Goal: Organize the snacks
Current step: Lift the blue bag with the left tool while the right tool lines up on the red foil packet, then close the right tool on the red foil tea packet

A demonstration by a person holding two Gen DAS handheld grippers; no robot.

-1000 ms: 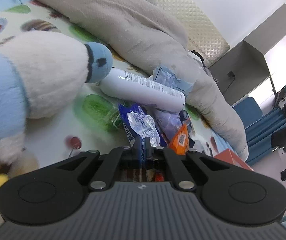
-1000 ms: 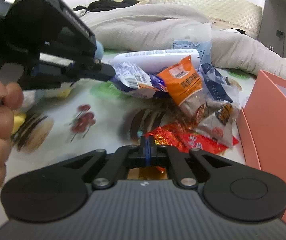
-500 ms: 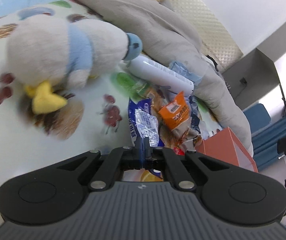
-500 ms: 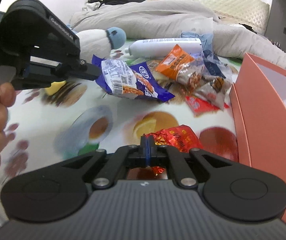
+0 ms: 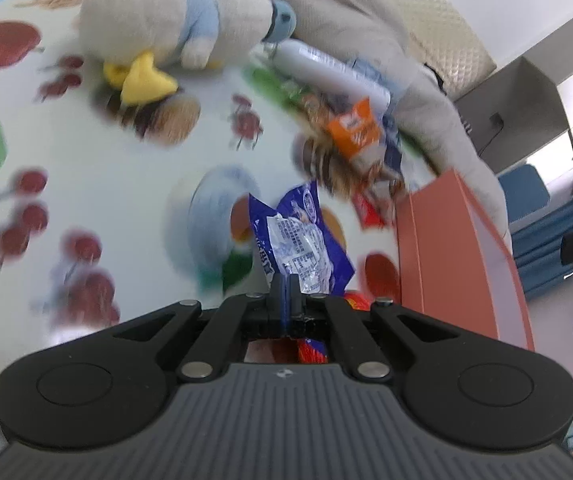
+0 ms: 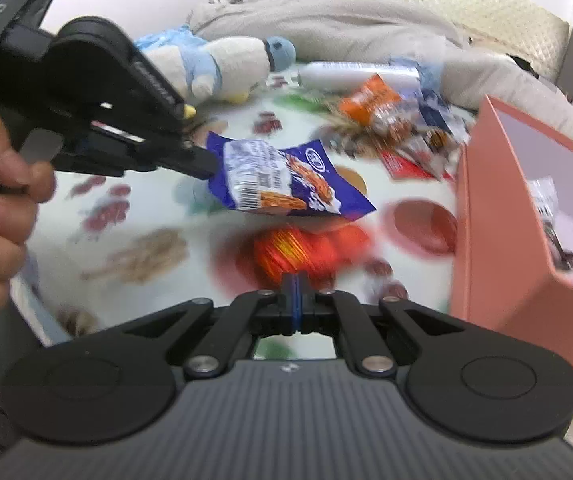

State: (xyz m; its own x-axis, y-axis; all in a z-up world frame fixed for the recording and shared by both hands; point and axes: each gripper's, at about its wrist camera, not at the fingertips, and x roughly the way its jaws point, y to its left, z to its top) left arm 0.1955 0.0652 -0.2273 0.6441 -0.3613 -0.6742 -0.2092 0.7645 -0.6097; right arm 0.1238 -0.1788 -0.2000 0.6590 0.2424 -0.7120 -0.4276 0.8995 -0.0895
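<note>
One blurred red packet [image 6: 286, 254]

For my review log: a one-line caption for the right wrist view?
Left gripper carries a blue snack packet, right gripper a red one, beside the pink box.

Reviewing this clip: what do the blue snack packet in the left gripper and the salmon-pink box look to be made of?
Blue snack packet: thin glossy plastic film, probably foil-lined; it crinkles and shows a silvery printed panel. Salmon-pink box: likely rigid matte cardboard, with flat walls, crisp edges and a pale lining. The left gripper pinches the packet's edge.
</note>
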